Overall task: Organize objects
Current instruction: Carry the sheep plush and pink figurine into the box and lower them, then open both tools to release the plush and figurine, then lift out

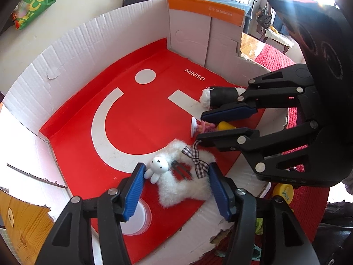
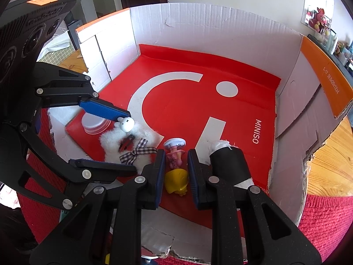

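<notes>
Evidently two small toys lie at the near edge of the cardboard box (image 1: 88,39), on its red liner. The right gripper (image 2: 176,152) is closed narrowly on a little doll (image 2: 175,160), its pads squeezing the yellow head (image 2: 176,182) while the pink body and white base point away over the liner. The doll looks like hard, smooth plastic: light, stiff and likely to slip or swivel, so the broad head seems a safer hold than the thin body. The left gripper (image 1: 176,166) stands half open around a white fluffy clip (image 1: 185,190) with a bunny (image 1: 156,165) and a checked bow (image 1: 199,165); the pads do not seem to press it. That clip should be very light and squashy, so the pile will give before the grip bites. A black roll (image 2: 229,161) lies just beside the doll.
</notes>
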`<action>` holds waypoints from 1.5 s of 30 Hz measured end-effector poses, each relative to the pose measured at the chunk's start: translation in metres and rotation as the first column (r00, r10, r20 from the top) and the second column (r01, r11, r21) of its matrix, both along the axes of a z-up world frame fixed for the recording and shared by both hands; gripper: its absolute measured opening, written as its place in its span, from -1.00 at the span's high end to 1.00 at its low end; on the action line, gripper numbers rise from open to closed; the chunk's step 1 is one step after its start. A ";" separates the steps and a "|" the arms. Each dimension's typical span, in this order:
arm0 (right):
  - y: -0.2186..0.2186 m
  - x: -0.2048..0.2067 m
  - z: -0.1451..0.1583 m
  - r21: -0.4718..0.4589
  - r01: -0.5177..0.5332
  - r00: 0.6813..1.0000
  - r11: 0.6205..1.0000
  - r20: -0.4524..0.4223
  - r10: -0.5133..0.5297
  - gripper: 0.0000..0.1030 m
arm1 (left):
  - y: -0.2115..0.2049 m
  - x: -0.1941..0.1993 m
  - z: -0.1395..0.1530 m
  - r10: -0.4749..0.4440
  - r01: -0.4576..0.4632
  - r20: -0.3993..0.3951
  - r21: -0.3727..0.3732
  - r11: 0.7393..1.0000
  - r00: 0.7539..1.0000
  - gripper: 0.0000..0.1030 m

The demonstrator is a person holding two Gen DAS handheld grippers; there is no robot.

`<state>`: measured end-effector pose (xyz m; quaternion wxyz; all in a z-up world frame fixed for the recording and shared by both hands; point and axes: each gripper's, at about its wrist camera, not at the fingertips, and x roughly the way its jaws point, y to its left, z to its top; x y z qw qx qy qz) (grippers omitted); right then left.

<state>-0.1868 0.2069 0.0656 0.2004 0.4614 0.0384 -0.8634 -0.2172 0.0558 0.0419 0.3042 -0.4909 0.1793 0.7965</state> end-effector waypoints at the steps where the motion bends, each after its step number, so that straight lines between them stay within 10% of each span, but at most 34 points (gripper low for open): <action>1: 0.000 0.000 0.000 0.000 0.000 1.000 1.000 0.000 0.000 0.61 | -0.001 0.000 0.000 0.000 0.000 0.001 0.001 1.000 1.000 -0.19; 34: 0.007 0.041 0.052 -0.044 0.019 0.992 0.999 -0.127 -0.025 0.59 | -0.019 0.040 0.052 0.123 -0.108 -0.094 0.152 0.982 0.988 -0.28; 38: 0.007 0.060 0.064 -0.046 0.022 0.986 0.999 -0.165 -0.030 0.36 | -0.029 0.061 0.066 0.168 -0.139 -0.118 0.225 0.965 0.979 -0.28; 40: 0.006 0.068 0.069 -0.049 0.026 0.981 0.998 -0.189 -0.035 -0.11 | -0.033 0.072 0.072 0.192 -0.154 -0.135 0.255 0.955 0.972 -0.35; 45: 0.007 0.087 0.080 -0.044 0.037 0.970 0.998 -0.239 -0.047 -0.18 | -0.042 0.099 0.085 0.242 -0.180 -0.193 0.294 0.939 0.951 -0.41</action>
